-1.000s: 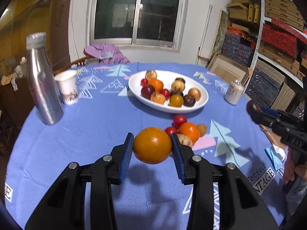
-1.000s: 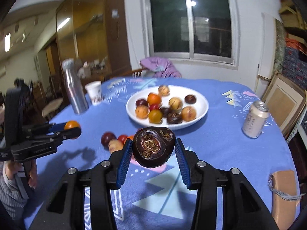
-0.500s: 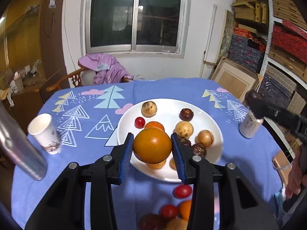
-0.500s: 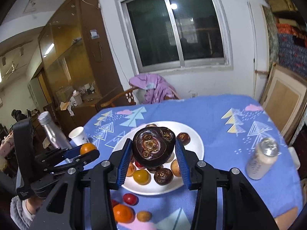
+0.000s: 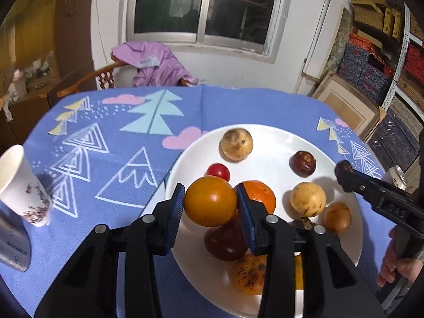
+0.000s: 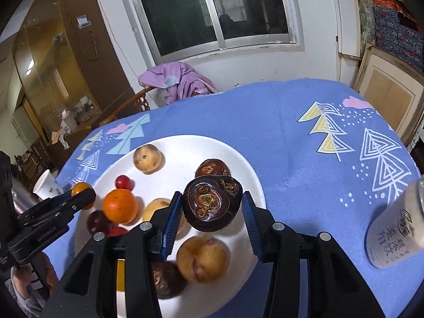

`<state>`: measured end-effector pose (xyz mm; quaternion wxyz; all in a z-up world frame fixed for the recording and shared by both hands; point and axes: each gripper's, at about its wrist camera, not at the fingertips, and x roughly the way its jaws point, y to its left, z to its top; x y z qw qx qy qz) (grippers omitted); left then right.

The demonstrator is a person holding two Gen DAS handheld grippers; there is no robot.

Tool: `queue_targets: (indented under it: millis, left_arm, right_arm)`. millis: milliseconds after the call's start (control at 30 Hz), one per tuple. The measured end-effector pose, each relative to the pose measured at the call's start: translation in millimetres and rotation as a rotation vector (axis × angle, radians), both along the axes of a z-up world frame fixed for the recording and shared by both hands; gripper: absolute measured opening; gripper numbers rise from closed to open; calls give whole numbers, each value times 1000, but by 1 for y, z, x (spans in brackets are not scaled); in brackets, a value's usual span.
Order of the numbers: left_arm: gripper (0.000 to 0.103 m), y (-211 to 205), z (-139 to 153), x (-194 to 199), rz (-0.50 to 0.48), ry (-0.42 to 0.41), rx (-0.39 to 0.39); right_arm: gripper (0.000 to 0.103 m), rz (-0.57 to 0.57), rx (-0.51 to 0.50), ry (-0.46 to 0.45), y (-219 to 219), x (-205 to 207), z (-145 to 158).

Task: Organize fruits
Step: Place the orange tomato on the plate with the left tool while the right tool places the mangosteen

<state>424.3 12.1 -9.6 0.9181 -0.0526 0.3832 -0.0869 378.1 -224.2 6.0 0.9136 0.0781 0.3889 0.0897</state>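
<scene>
L wrist: orange (image 5: 210, 204) over plate (image 5: 265, 135) edge

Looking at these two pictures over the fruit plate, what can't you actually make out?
- Left view: the fruits at the plate's near side are covered by the left gripper holding an orange fruit.
- Left view: the paper cup is cut off by the picture's edge.
- Right view: the can is blurred and cropped.
- Right view: the right gripper, holding a dark fruit, hides fruits beneath.

A lived-in home room is shown: a chair (image 5: 87, 79) draped with a purple jacket (image 5: 153, 63), a glass-fronted cabinet (image 6: 53, 79), and stacked boxes (image 5: 371, 61) are seen around the cloth-covered surface (image 5: 238, 106).
</scene>
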Motion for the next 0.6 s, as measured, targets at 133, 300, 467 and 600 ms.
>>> queue_targets:
  millis: [133, 300, 467, 600]
  left_arm:
    - [73, 10, 1, 4, 43, -13, -5]
    - [75, 3, -6, 7, -3, 27, 12]
    - [92, 7, -4, 1, 19, 21, -3]
    - [94, 19, 8, -9, 60, 5, -31]
  right_arm:
    - [46, 5, 2, 32, 2, 9, -12]
    - [47, 7, 25, 27, 0, 7, -11]
    - [66, -20, 86, -1, -11, -2, 3]
    - [76, -33, 190, -45, -20, -20, 30]
